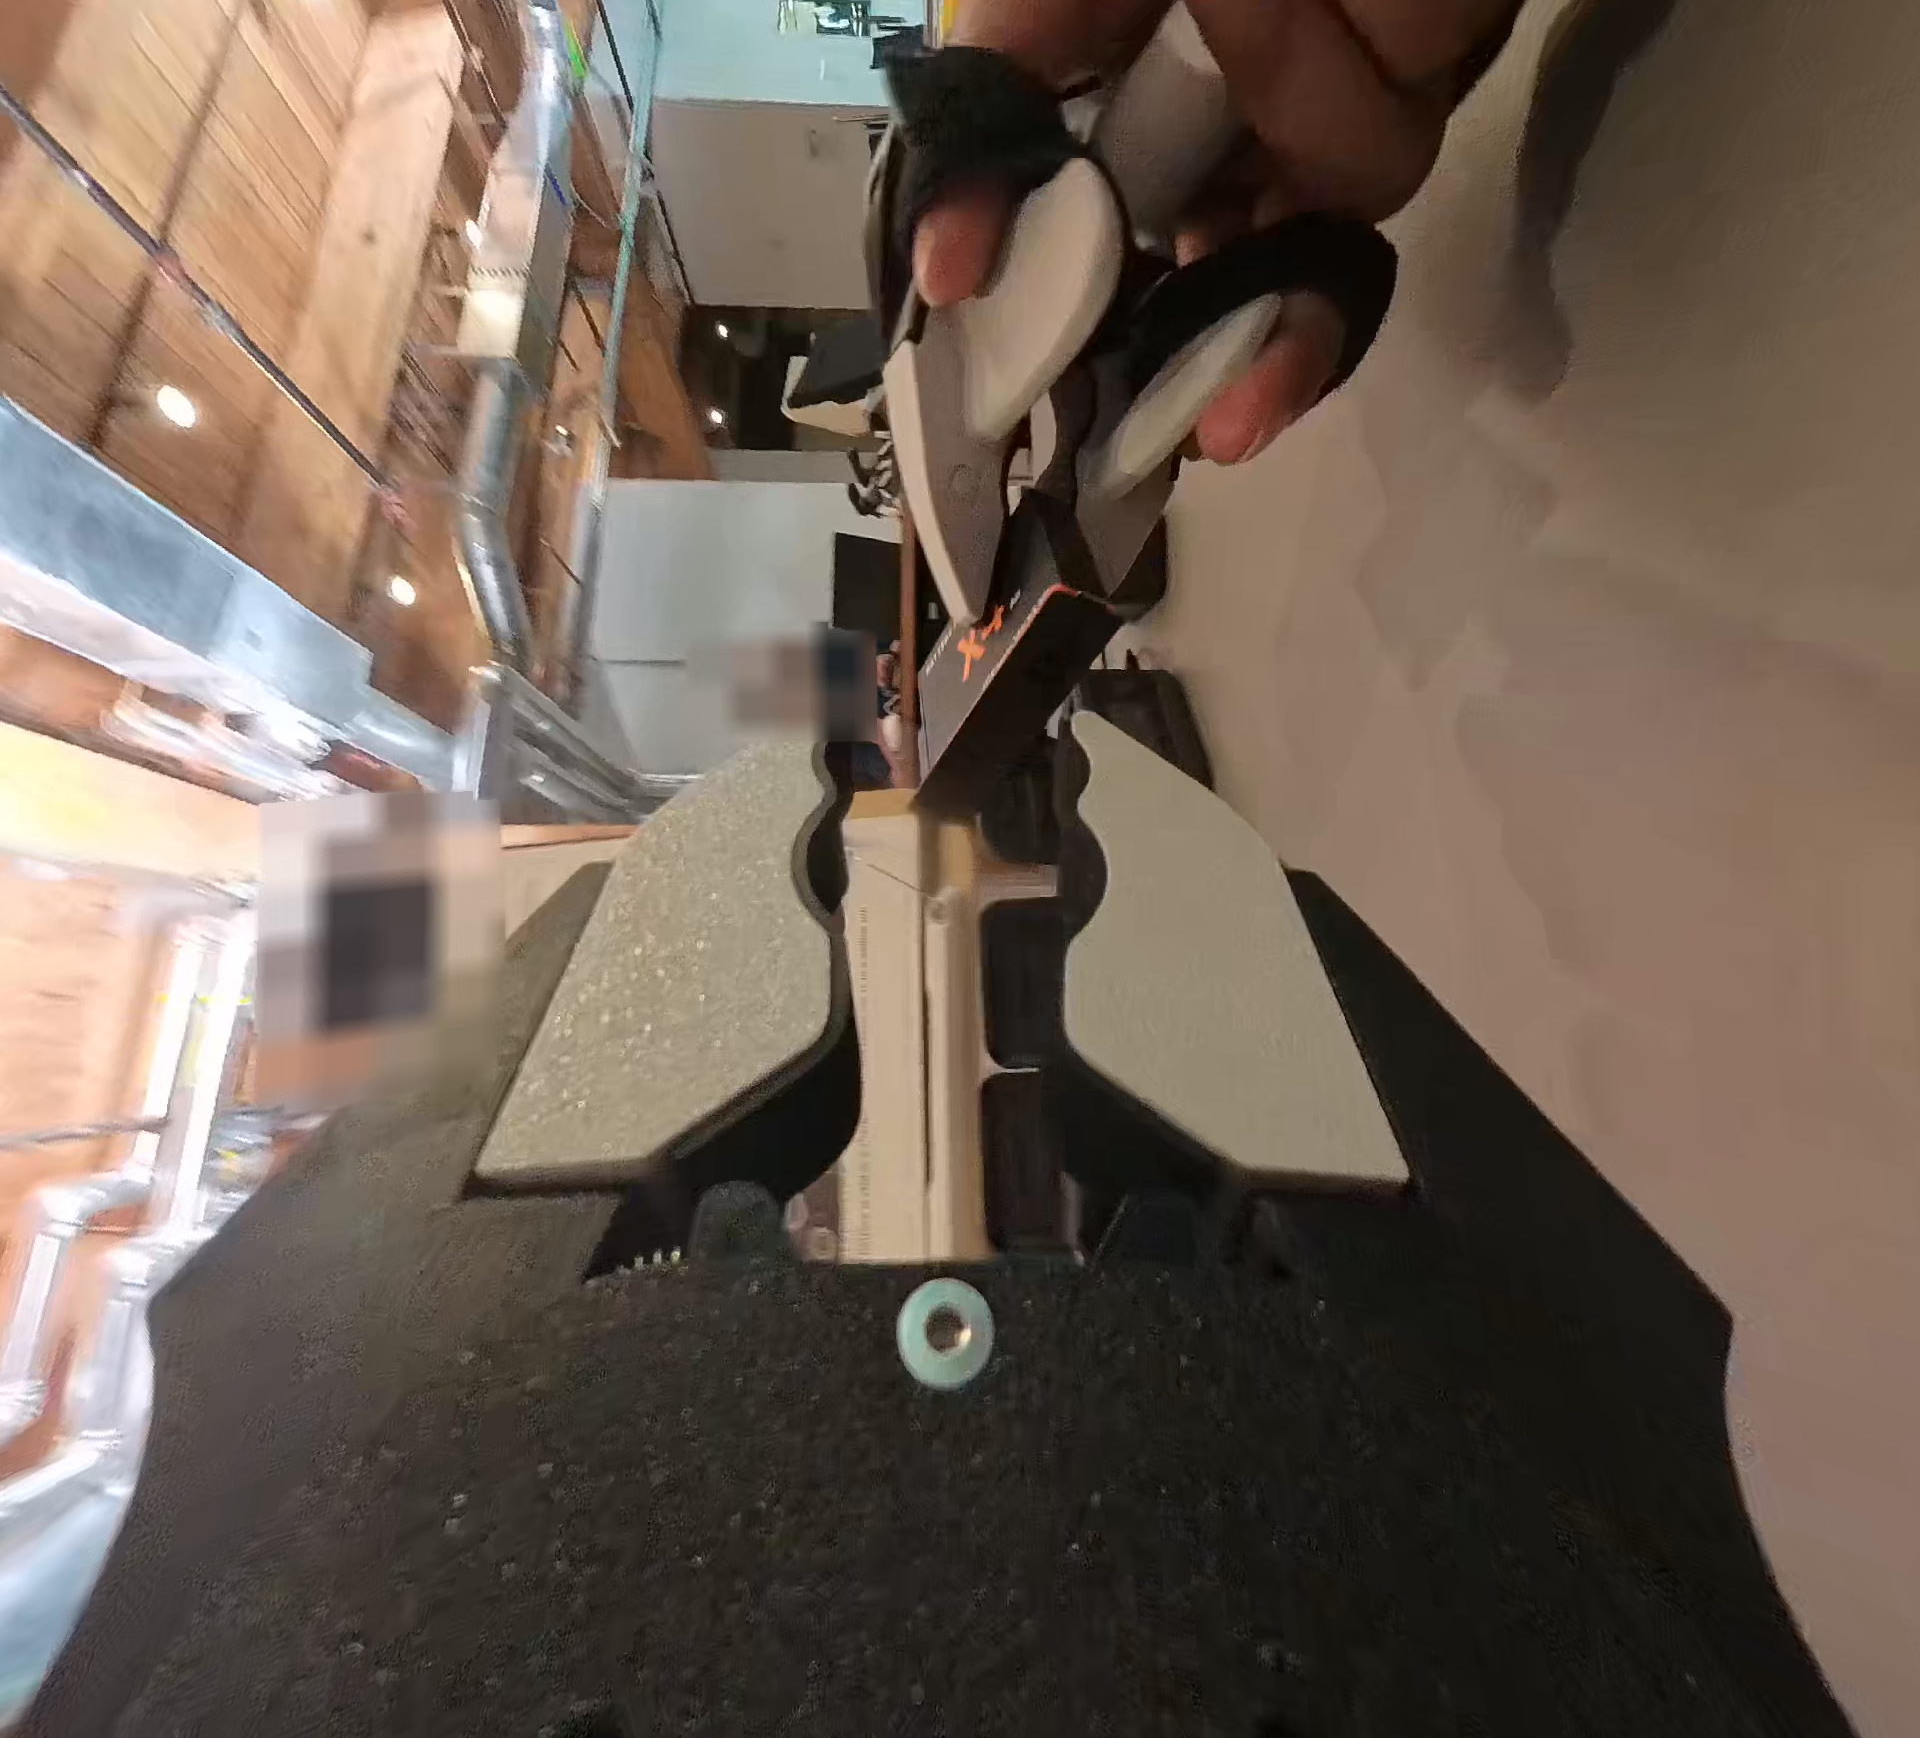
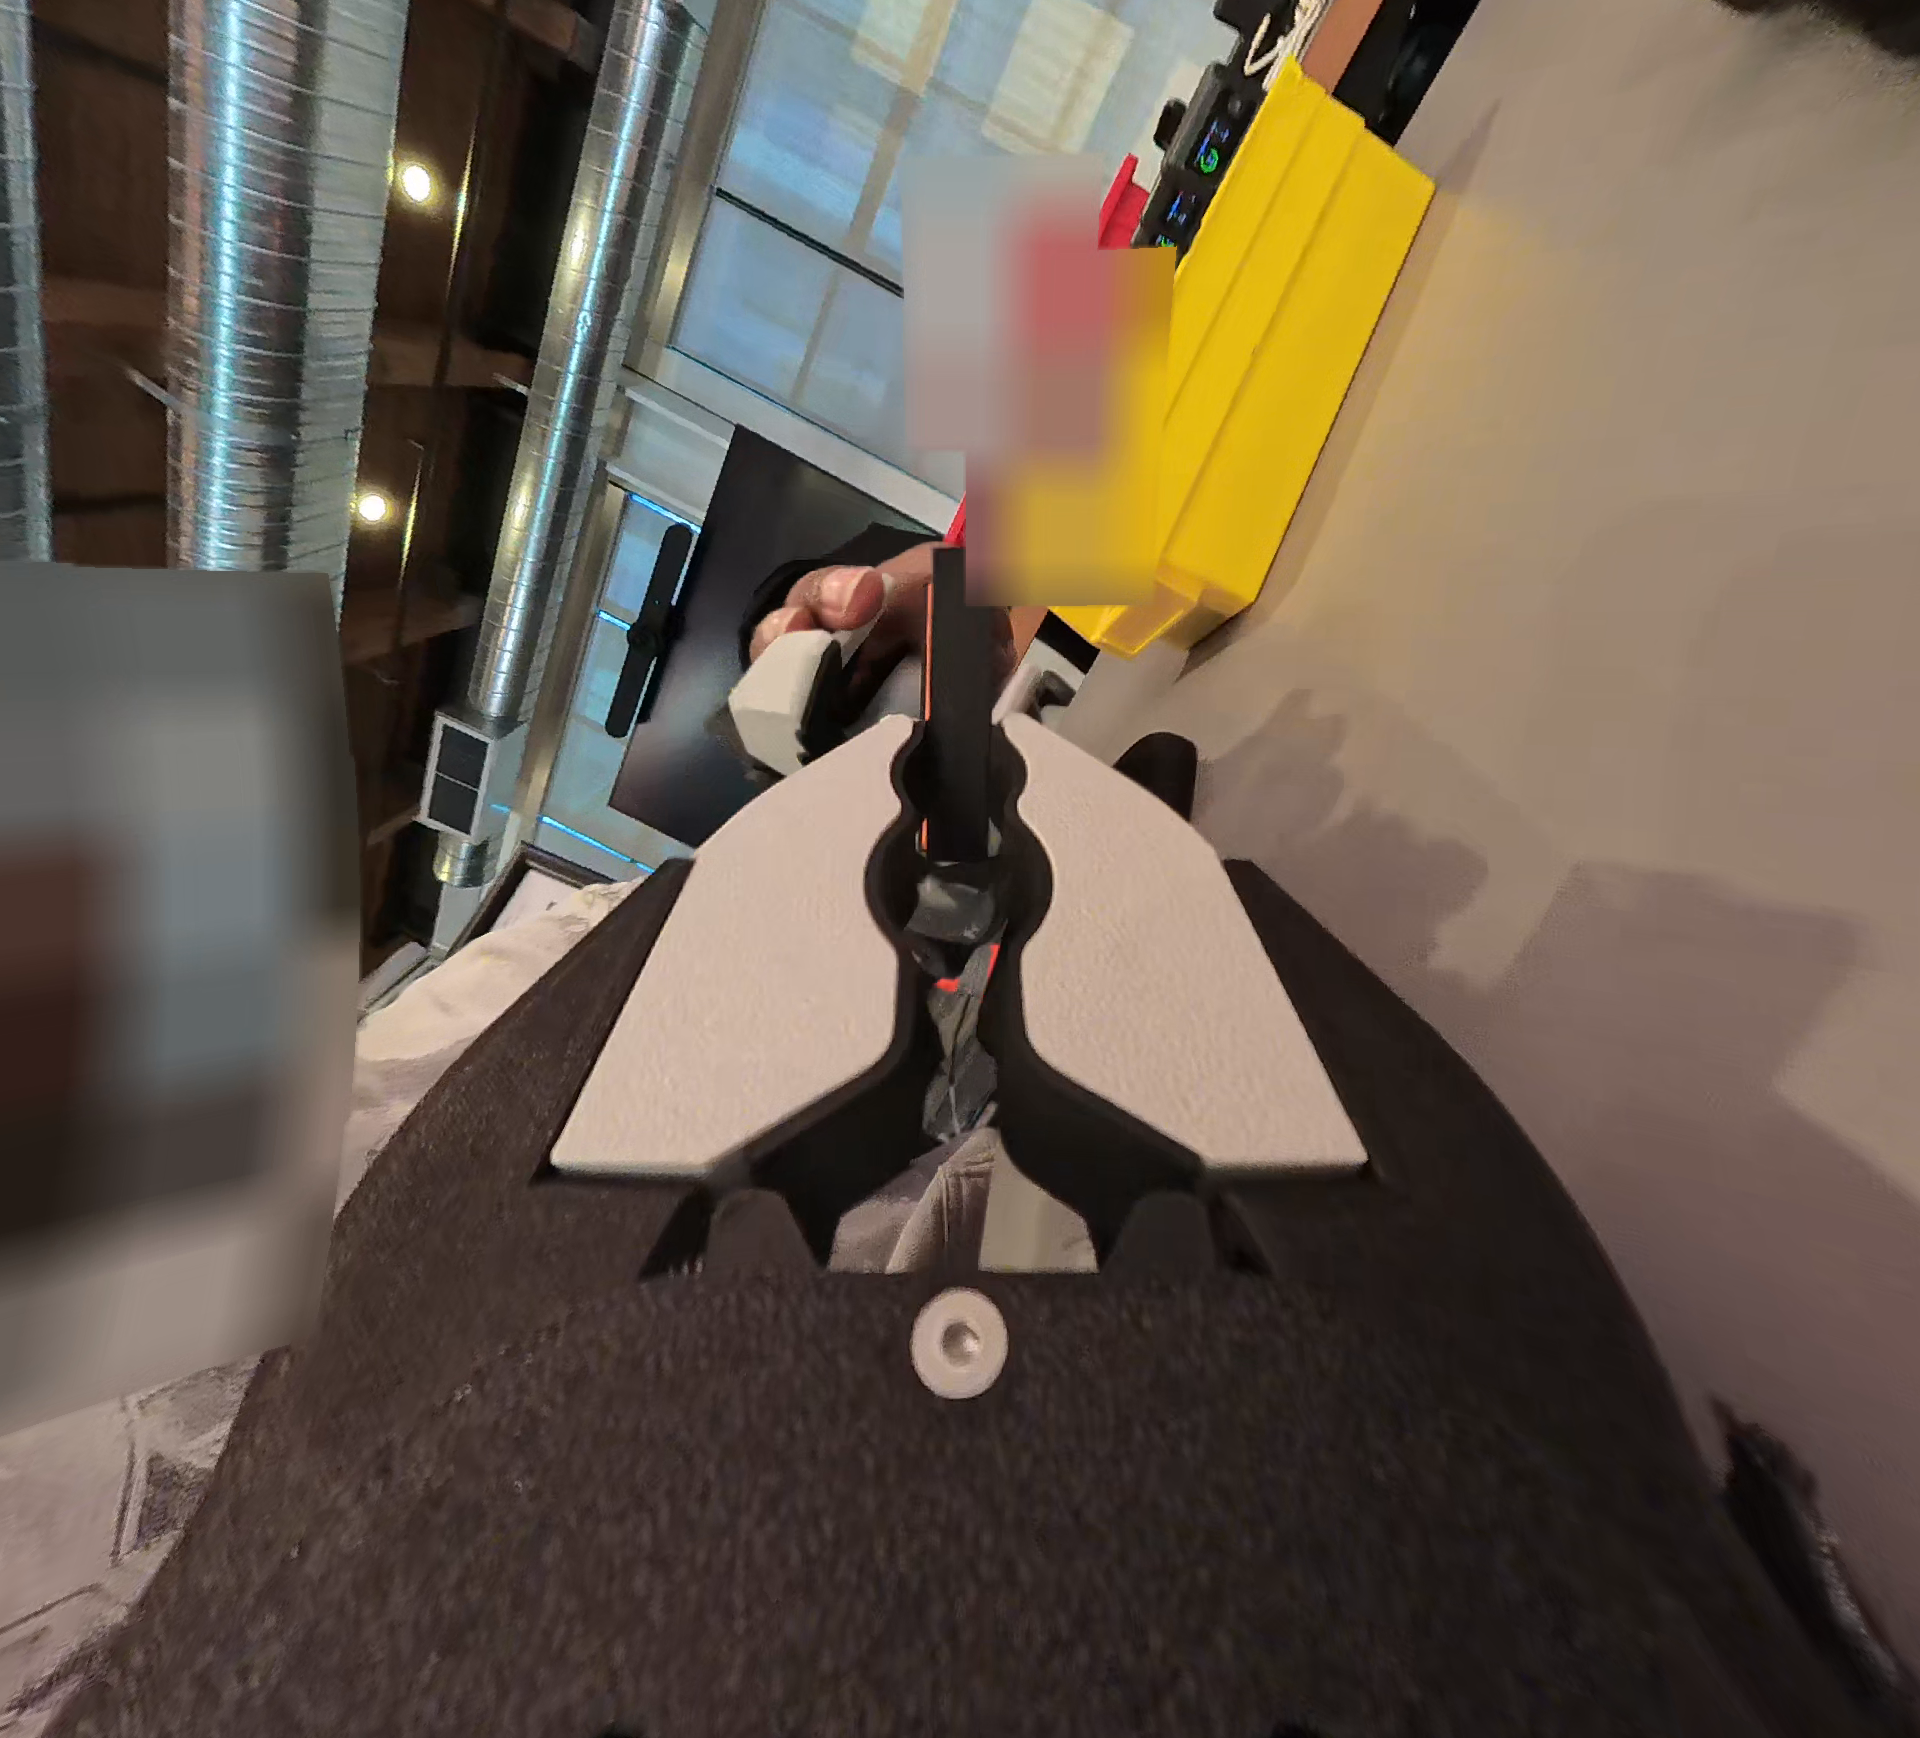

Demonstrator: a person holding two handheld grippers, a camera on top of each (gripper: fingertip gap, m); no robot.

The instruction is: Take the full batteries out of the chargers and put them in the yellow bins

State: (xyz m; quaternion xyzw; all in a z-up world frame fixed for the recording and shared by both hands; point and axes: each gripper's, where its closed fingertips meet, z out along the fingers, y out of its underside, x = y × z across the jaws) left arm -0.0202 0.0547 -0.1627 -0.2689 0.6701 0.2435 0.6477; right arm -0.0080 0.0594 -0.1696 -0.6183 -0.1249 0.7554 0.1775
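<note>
Battery in hand, bins ahead.
Flat black battery with orange trim [image 2: 951, 722] sits pinched in my right gripper [image 2: 958, 758]; my left gripper [image 1: 951, 815] gapes empty. It's out of its charger; the yellow plastic bins [image 2: 1278, 358] along the grey counter's [image 2: 1610, 649] far edge await.

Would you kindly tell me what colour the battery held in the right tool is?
The battery is black with orange markings, clearest in the left wrist view.
</note>
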